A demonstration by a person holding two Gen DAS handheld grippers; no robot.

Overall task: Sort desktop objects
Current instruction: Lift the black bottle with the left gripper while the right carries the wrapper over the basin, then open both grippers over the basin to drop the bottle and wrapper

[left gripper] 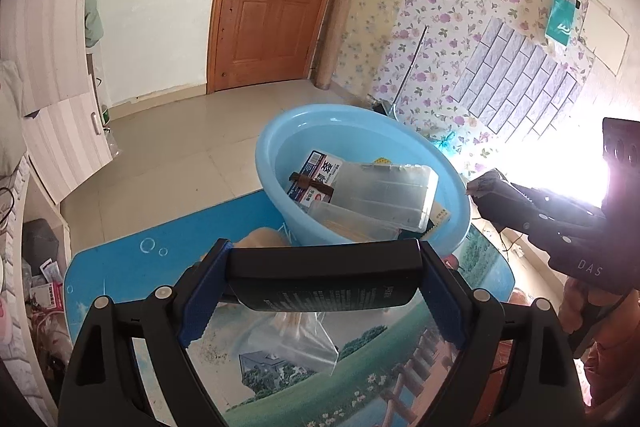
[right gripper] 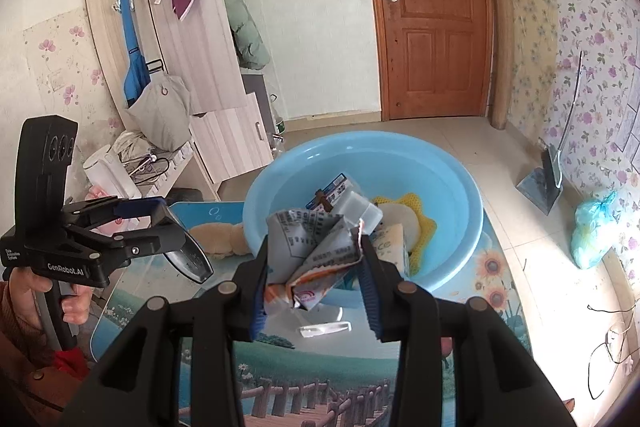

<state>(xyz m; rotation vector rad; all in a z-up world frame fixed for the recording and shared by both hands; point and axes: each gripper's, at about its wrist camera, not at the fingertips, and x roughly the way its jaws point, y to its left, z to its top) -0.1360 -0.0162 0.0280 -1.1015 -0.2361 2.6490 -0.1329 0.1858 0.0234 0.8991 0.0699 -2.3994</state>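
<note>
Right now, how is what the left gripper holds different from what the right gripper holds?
The left gripper clamps a smooth, rigid black tube lying crosswise between its fingers; the right gripper pinches a crumpled, printed foil wrapper. The tube keeps its shape, while the wrapper is creased and folded. Both are held above the table near the blue basin.

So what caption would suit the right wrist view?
Right gripper clamps a crumpled wrapper before the blue basin.
</note>
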